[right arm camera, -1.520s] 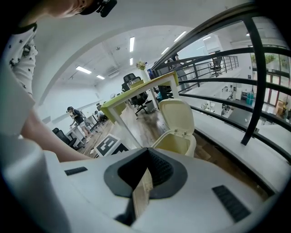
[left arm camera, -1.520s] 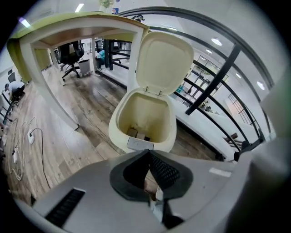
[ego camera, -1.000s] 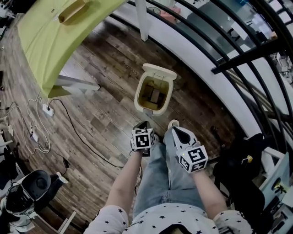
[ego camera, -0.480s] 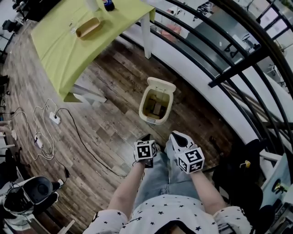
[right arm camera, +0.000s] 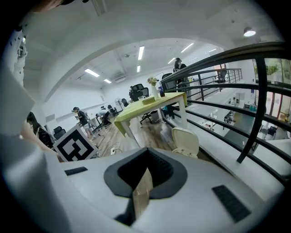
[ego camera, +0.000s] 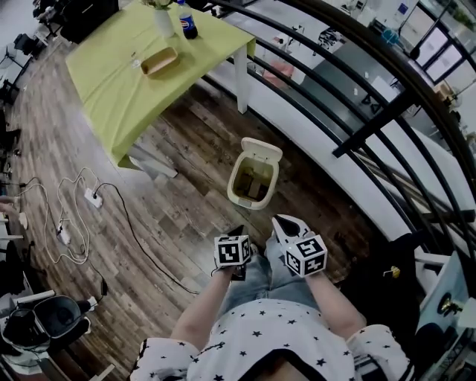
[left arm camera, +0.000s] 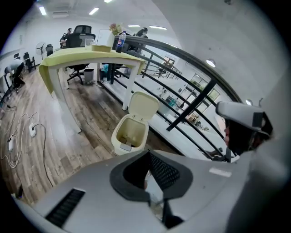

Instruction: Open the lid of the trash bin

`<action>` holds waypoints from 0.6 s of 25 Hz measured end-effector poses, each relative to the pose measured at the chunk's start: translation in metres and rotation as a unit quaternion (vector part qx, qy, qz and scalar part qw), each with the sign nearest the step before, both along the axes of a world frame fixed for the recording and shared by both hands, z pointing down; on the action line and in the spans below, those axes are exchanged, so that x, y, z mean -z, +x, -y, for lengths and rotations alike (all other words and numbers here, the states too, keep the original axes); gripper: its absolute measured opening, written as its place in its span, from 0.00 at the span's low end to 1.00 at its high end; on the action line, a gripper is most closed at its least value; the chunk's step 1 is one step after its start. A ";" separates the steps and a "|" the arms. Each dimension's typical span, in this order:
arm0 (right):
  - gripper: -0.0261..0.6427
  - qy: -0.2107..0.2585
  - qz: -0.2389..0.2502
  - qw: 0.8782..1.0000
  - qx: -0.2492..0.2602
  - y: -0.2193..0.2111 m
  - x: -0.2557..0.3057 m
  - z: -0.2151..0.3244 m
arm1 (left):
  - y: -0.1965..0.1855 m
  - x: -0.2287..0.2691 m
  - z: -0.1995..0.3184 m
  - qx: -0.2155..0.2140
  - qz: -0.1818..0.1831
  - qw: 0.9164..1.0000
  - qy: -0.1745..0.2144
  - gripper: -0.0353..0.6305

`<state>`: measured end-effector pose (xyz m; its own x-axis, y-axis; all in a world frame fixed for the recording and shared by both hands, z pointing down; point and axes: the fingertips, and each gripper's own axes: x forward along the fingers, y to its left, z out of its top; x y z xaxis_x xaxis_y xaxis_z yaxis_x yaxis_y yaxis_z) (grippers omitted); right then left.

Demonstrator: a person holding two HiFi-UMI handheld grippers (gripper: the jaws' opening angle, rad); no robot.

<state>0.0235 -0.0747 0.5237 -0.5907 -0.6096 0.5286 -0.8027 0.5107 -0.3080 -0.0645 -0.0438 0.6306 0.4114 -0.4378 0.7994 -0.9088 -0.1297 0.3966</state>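
The cream trash bin (ego camera: 243,195) stands on the wood floor with its lid (ego camera: 264,149) swung up and back, so the inside shows. Both grippers hang close to the person's legs, well short of the bin and touching nothing. My left gripper (ego camera: 238,232) is shut and empty. So is my right gripper (ego camera: 282,222) beside it. In the left gripper view the open bin (left arm camera: 119,144) and its raised lid (left arm camera: 143,105) sit beyond my shut left gripper (left arm camera: 148,157). The right gripper view catches the lid (right arm camera: 186,141) past my shut right gripper (right arm camera: 146,172).
A yellow-green table (ego camera: 126,82) carrying a bottle (ego camera: 187,22) stands left of the bin. Cables and a power strip (ego camera: 93,197) trail over the floor at left. A black railing (ego camera: 357,119) runs along the right. A dark bag (ego camera: 398,275) lies at right.
The head view has pulled up and back, so the bin looks smaller and more of the table shows. Both grippers stay shut near the legs. The lid stays open.
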 end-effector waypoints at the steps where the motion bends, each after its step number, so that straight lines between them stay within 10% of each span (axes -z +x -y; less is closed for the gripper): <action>1: 0.03 0.003 0.000 1.000 0.005 -0.002 0.005 -0.002 | 0.000 0.008 -0.002 0.002 -0.003 1.000 0.004 0.07; 15: 0.03 0.040 0.008 0.999 0.014 -0.003 0.060 -0.020 | -0.009 0.102 -0.008 0.000 -0.026 0.997 0.073 0.07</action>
<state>0.0207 -0.0544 0.4635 -0.6159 -0.6328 0.4693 -0.7832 0.5560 -0.2782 -0.0731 -0.0357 0.5290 0.4503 -0.5481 0.7048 -0.8875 -0.1886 0.4204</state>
